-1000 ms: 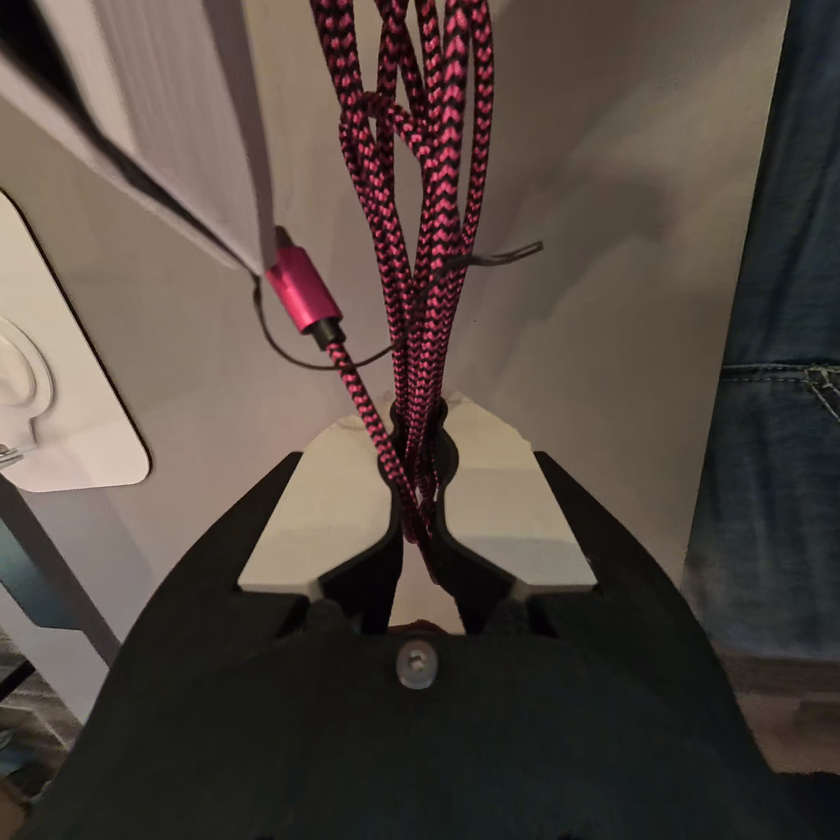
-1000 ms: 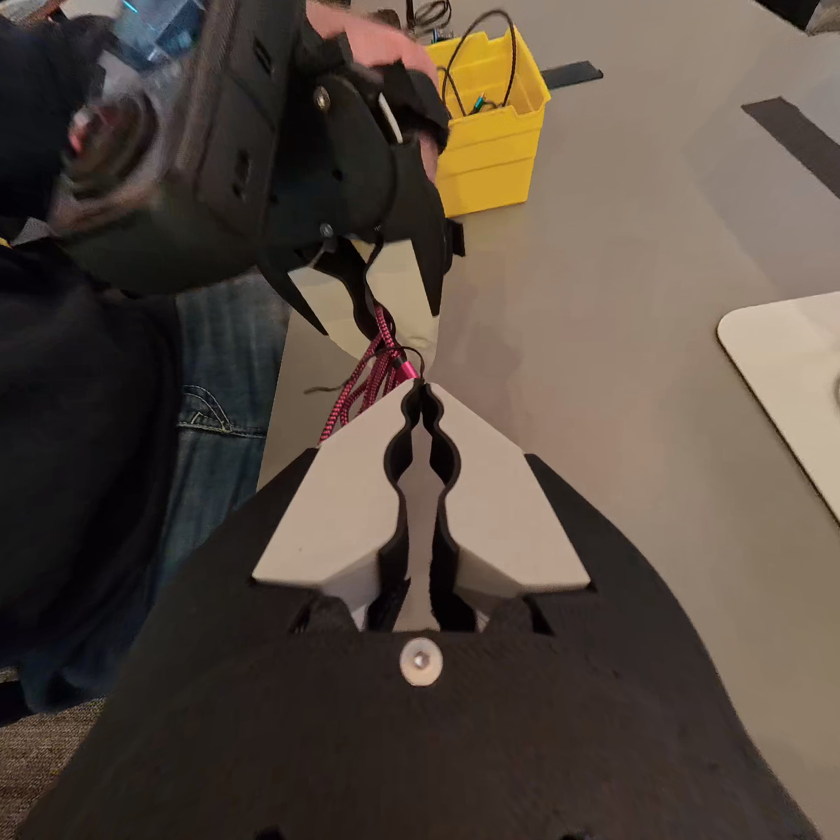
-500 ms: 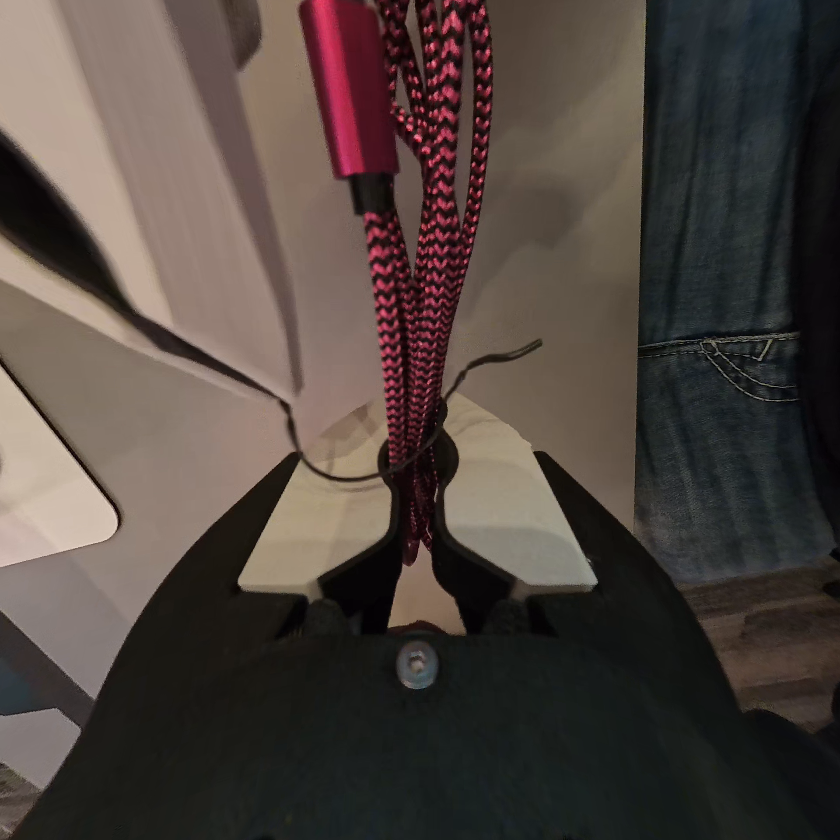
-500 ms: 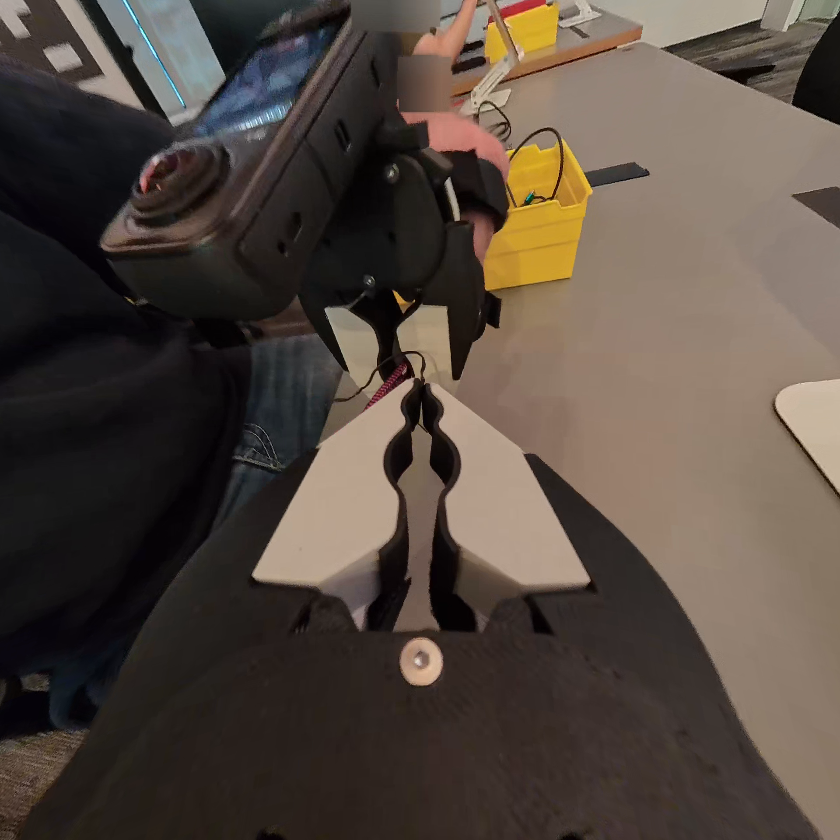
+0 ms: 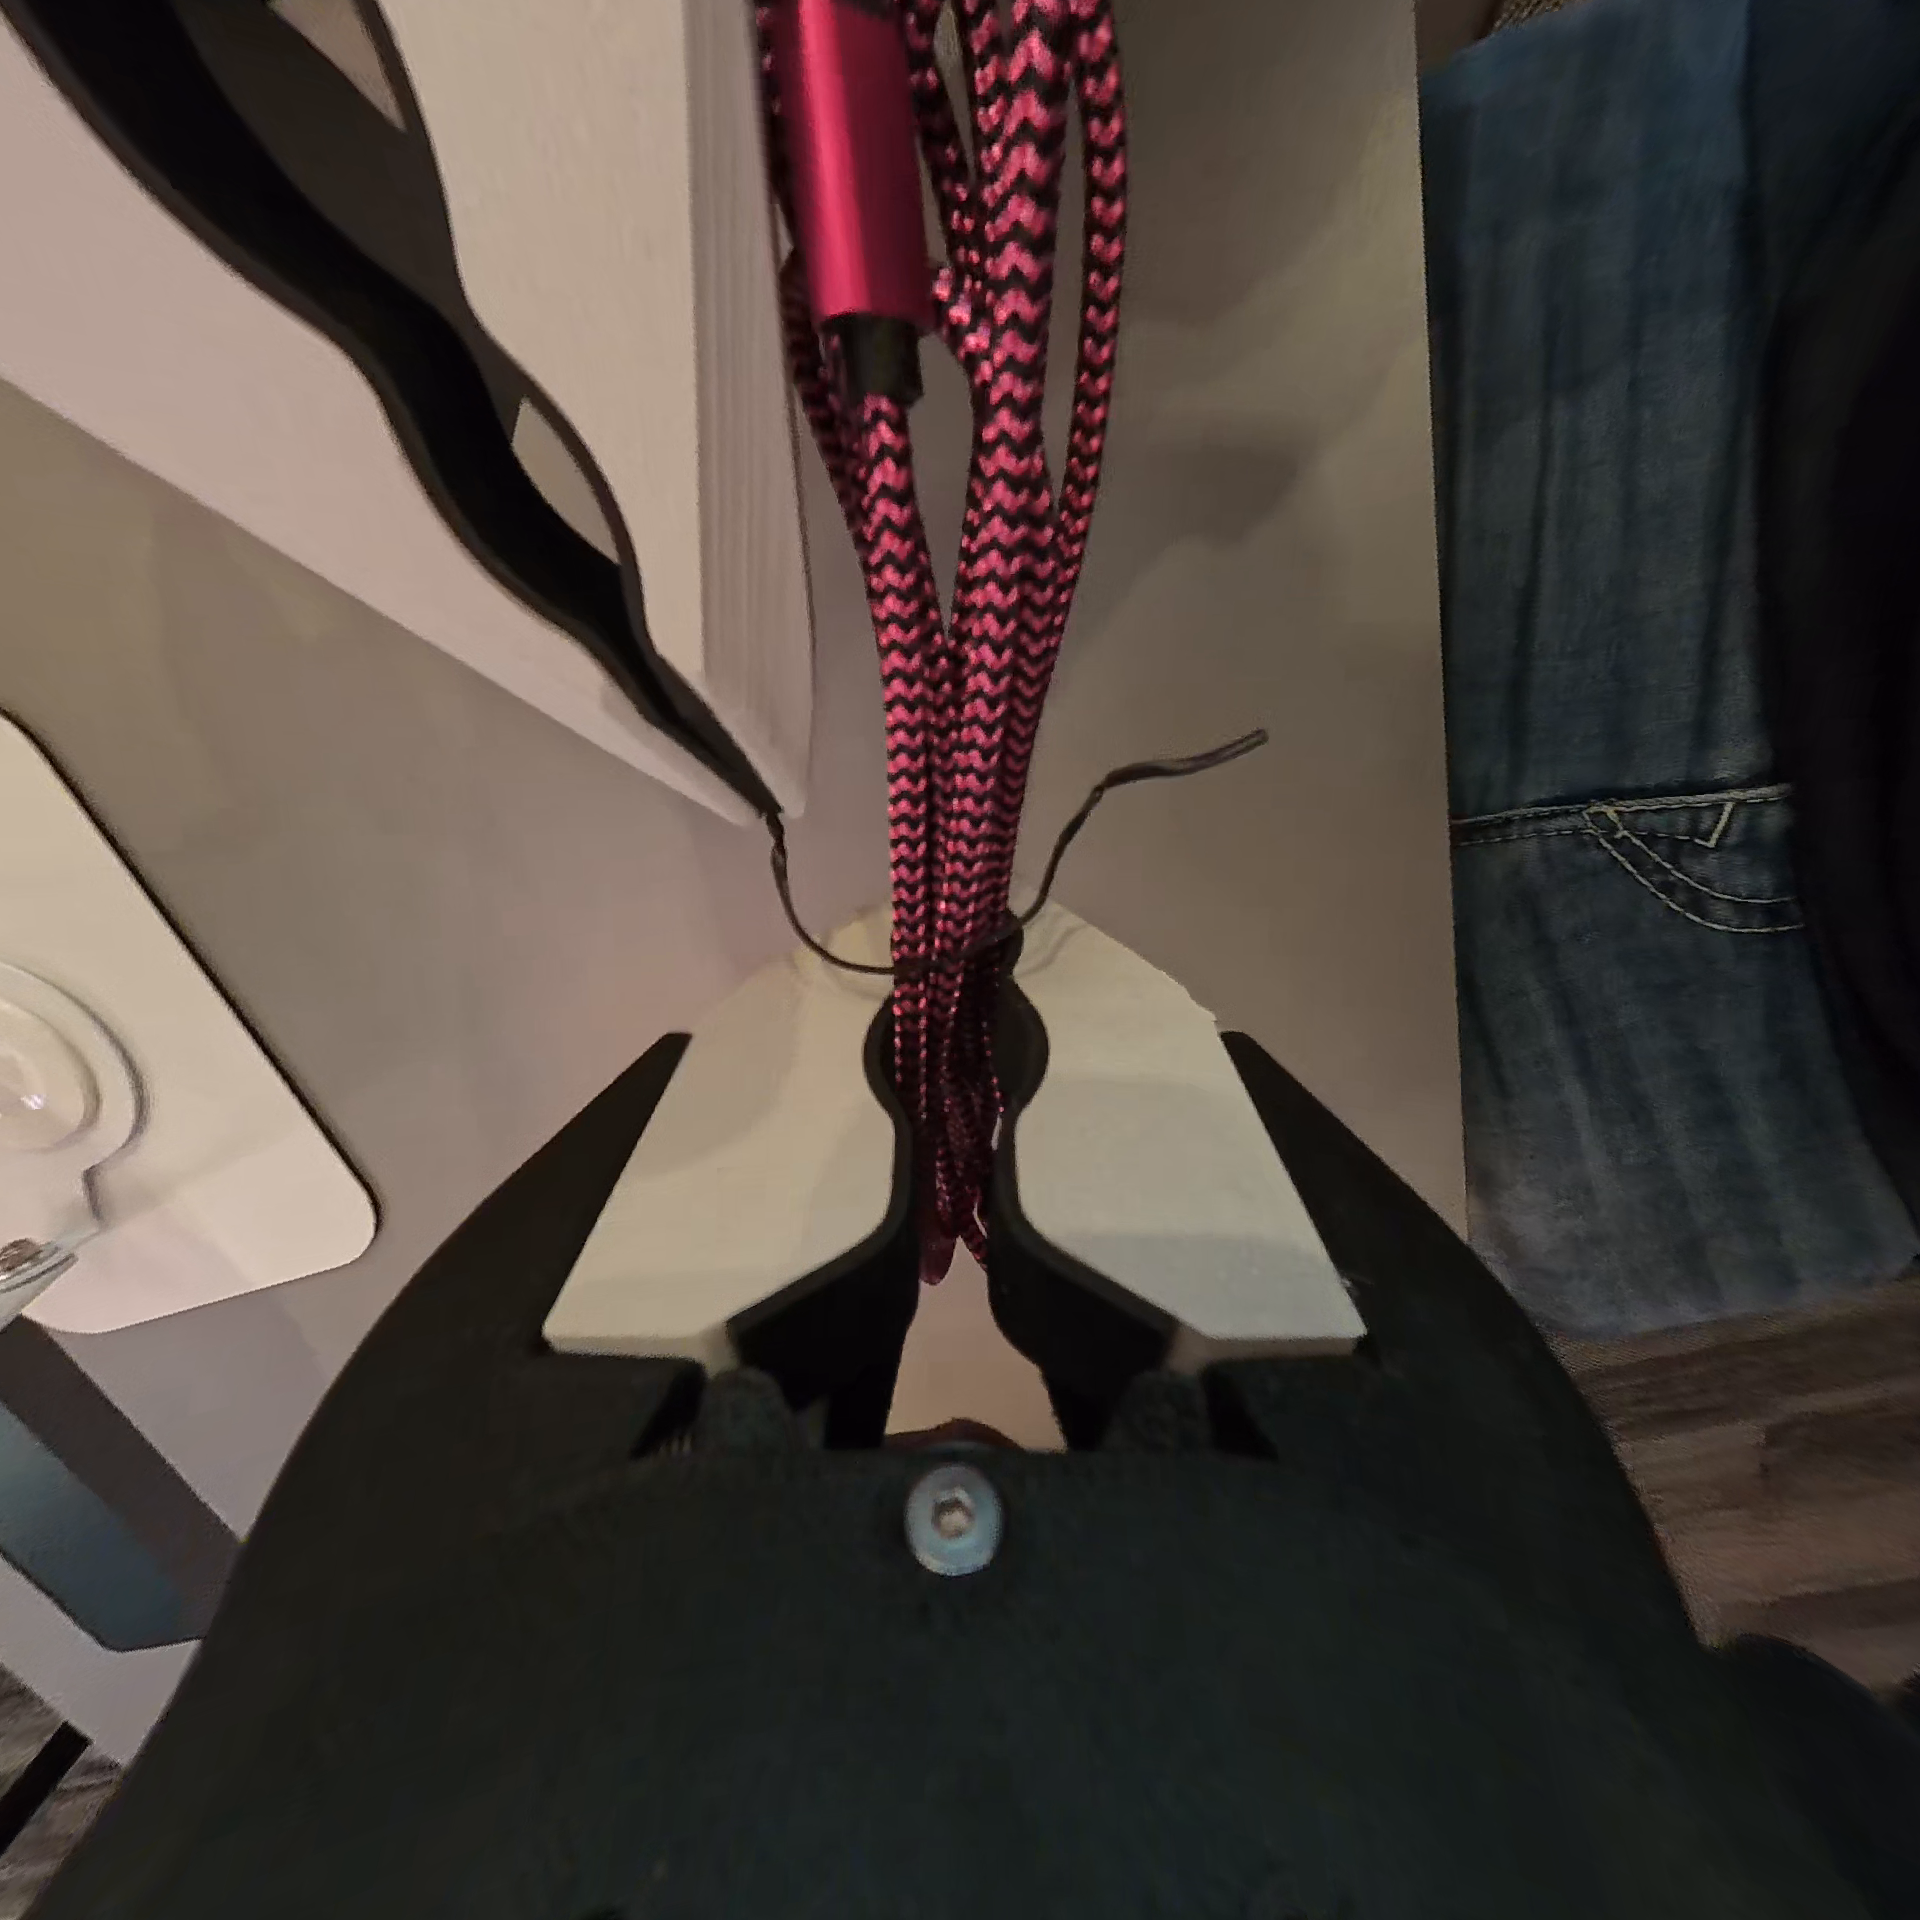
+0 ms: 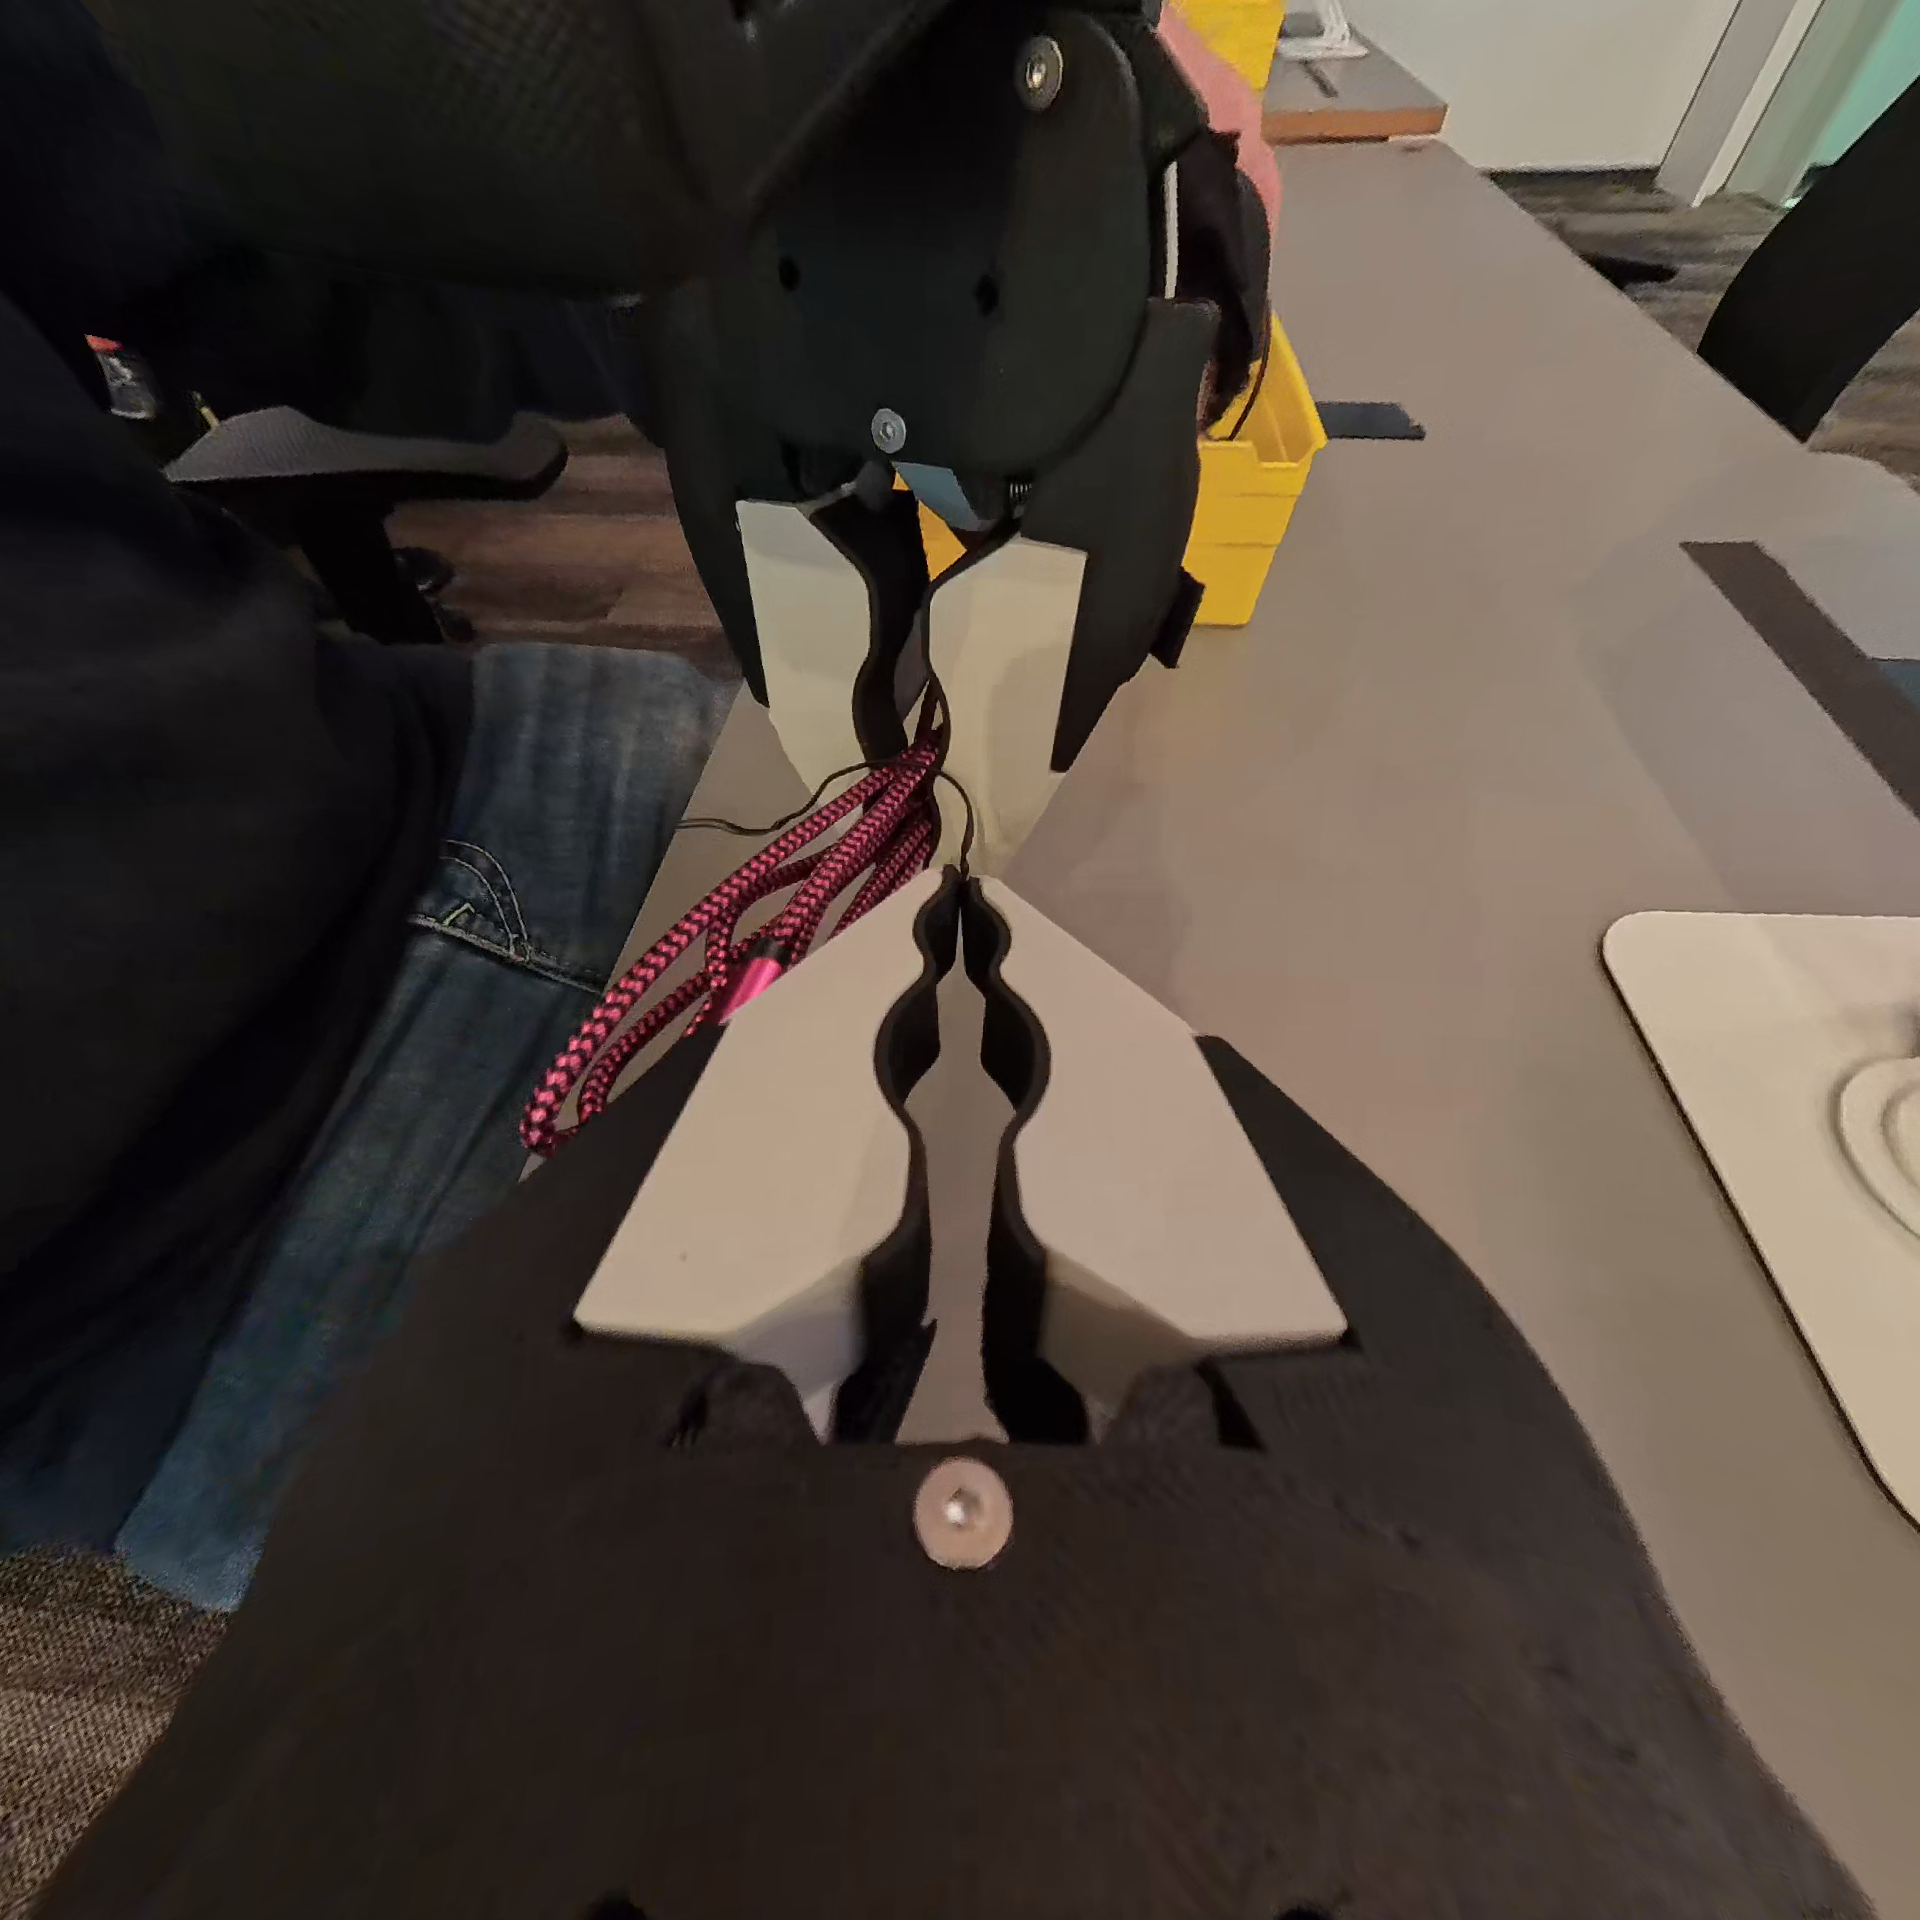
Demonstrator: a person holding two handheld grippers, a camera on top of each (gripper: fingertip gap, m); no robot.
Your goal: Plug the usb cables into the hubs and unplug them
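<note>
- Left tool [image 5: 951, 997] is closed on a bundle of pink-and-black braided cable [image 5: 935, 644], several strands pinched together in the notch between its pale fingers [image 5: 748, 1164].
- From that pinch the cable strands run away from the left tool, and a pink metal plug [image 5: 857, 166] lies among them, loose and not seated in anything that shows.
- Right tool [image 6: 954, 883] has its tips pressed together on a thin black tie [image 6: 961, 821] (a wire-like strand, very slim), which loops round the cable just beside the left tool.
- One end of the tie [image 5: 1174, 774] sticks out free on the far side of the cable from the right tool [image 5: 764, 810].
- Seen from the right wrist camera, the left tool [image 6: 914, 727] hangs above the near edge of the grey counter [image 6: 1403, 727], and the cable [image 6: 727, 935] droops from it in loops over that edge, the plug [image 6: 753, 982] among them.
- Behind the left tool on the counter stands a yellow bin [image 6: 1252, 499]; off to the right tool's right lies a white mat [image 6: 1766, 1091].
- A person's leg in blue jeans [image 6: 416, 1039] sits beside the counter edge, below the drooping cable.
</note>
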